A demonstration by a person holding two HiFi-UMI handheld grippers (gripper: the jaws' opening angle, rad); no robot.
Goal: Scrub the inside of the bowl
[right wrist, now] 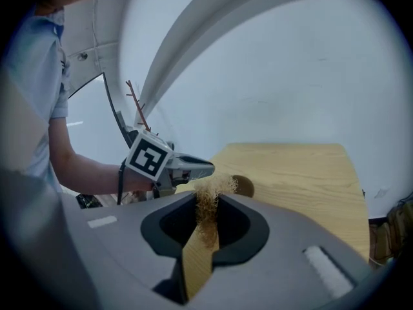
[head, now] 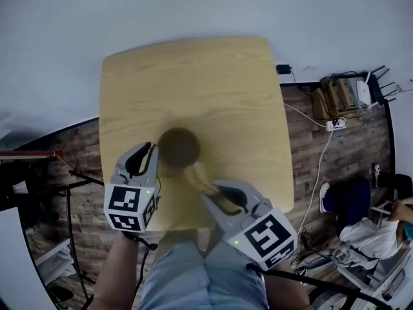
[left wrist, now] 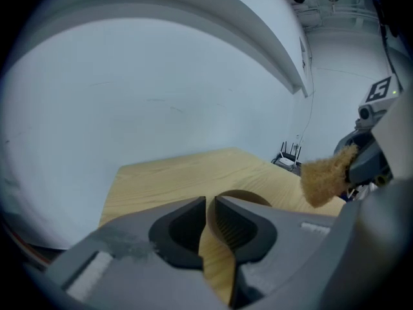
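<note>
Jaws of my right gripper (right wrist: 206, 197) are pinching a tan, fibrous scrubbing pad (head: 197, 173). The jaws of my left gripper (left wrist: 210, 202) are almost pressed together, and I see only a thin slit with nothing in it.

The small round dark brown bowl (head: 179, 146) stands upright near the middle of the pale wooden square table (head: 193, 76), a little toward my side. The left gripper's tips are just beside its left rim, and I cannot tell whether they touch it. The pad hangs just beside the near rim, outside the bowl, not inside.

I judge the scrubbing is not under way. The pad must first go down into the bowl and rub its wall and bottom. The inside looks dark, and I cannot tell how clean it is.
</note>
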